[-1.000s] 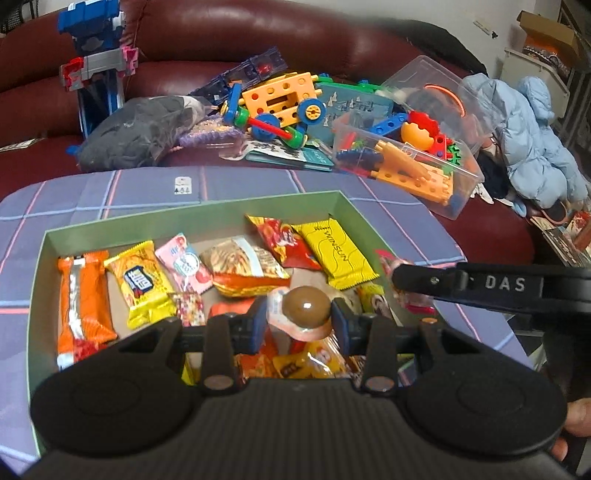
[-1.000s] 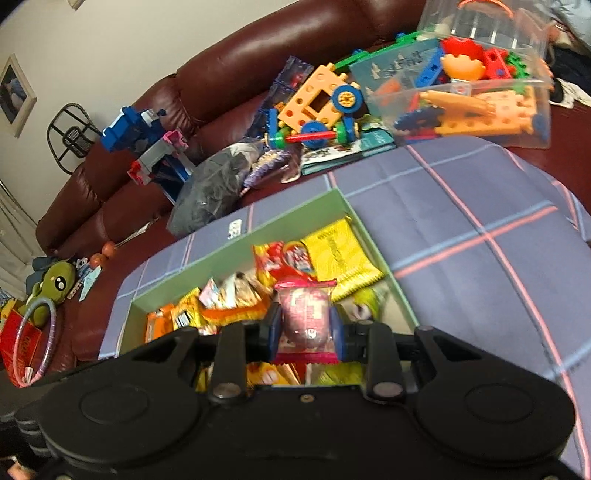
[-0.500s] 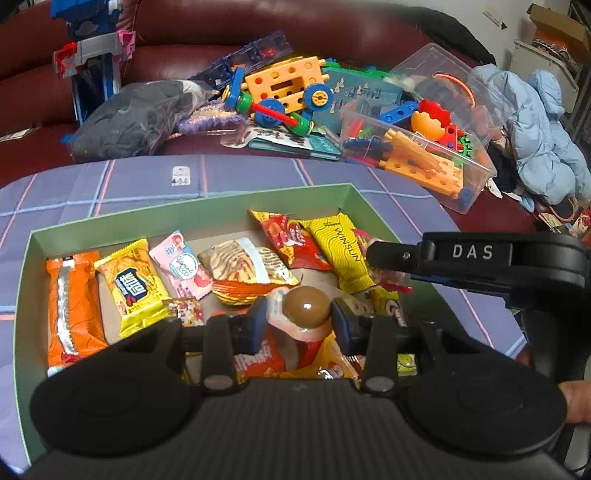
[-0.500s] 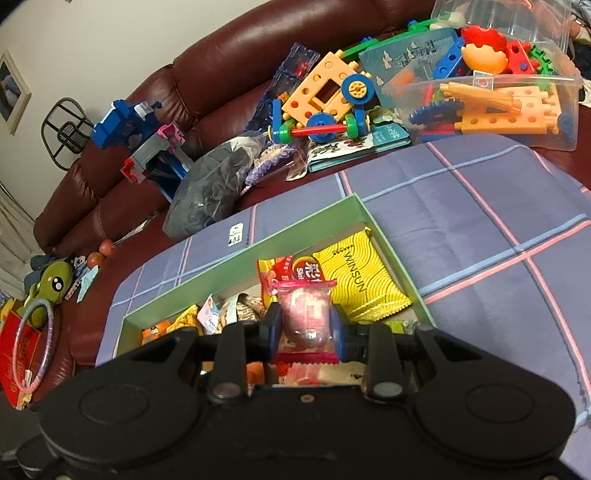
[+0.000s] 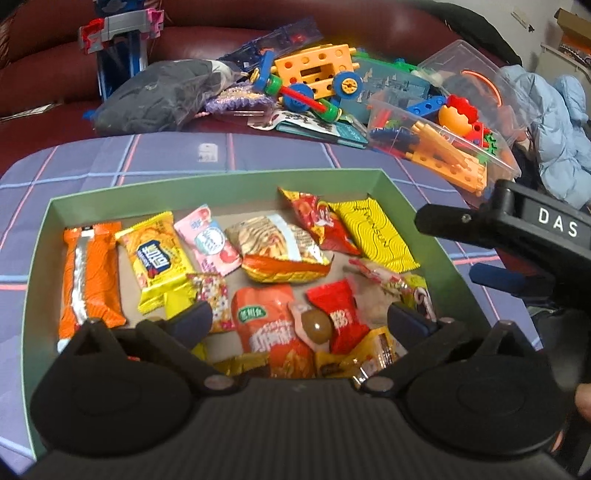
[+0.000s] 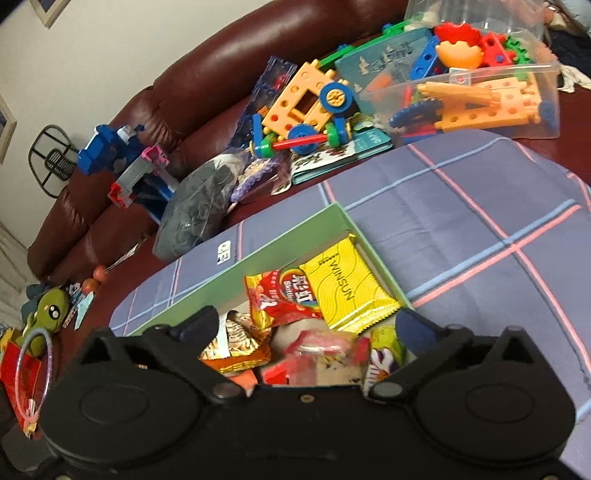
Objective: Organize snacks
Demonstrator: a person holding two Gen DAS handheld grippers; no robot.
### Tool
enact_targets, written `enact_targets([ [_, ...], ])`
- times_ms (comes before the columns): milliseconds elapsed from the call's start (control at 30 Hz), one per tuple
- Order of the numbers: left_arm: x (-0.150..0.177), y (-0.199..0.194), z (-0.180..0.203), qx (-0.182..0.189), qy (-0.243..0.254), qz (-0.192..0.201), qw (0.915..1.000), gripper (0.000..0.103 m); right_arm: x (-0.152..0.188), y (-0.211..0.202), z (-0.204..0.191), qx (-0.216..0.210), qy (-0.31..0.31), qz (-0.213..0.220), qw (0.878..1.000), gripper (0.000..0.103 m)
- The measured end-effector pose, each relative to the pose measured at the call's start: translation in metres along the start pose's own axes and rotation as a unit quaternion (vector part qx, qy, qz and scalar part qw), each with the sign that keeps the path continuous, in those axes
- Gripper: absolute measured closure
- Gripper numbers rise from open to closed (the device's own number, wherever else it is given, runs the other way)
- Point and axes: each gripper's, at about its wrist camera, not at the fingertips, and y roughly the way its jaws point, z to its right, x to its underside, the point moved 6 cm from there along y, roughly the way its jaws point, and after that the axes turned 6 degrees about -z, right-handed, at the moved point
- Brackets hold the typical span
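both hand-held grippers, left (image 5: 300,320) and right (image 6: 309,330), are opening, dropping the chocolate ball (image 5: 317,325) and pink candy (image 6: 320,351) into the box (image 5: 221,179).

This was a home living room. Beyond the fingers a dark red leather sofa (image 6: 207,74) carried children's toys: an orange construction-toy car (image 5: 314,79), a clear tub of building pieces (image 5: 447,144), a blue toy robot (image 6: 110,151) and a green plush (image 6: 50,308). A framed picture (image 6: 48,9) hung on the wall, and a light blue padded jacket (image 5: 554,125) lay heaped to the right of the fingers.
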Motion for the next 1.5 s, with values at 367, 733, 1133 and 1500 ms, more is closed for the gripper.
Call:
enact_targets([
  [367, 0.025, -0.034, -0.003, -0.005, -0.001, 0.003, 1.0000, 0.000, 0.031, -0.031, 0.002, 0.017, 0.015, -0.020, 1.000, 0.000],
  [733, 0.054, -0.075, -0.015, -0.032, -0.003, 0.021, 0.9993, 0.000, 0.064, -0.074, -0.009, 0.036, -0.020, -0.022, 0.999, 0.000],
  [1133, 0.085, -0.090, -0.048, -0.050, -0.027, 0.010, 0.9983, 0.000, 0.104, -0.086, -0.016, 0.077, -0.079, -0.039, 0.993, 0.000],
  [1500, 0.104, -0.087, -0.069, -0.075, -0.047, -0.005, 0.9961, 0.000, 0.126, -0.077, -0.018, 0.108, -0.106, -0.076, 0.986, 0.000],
])
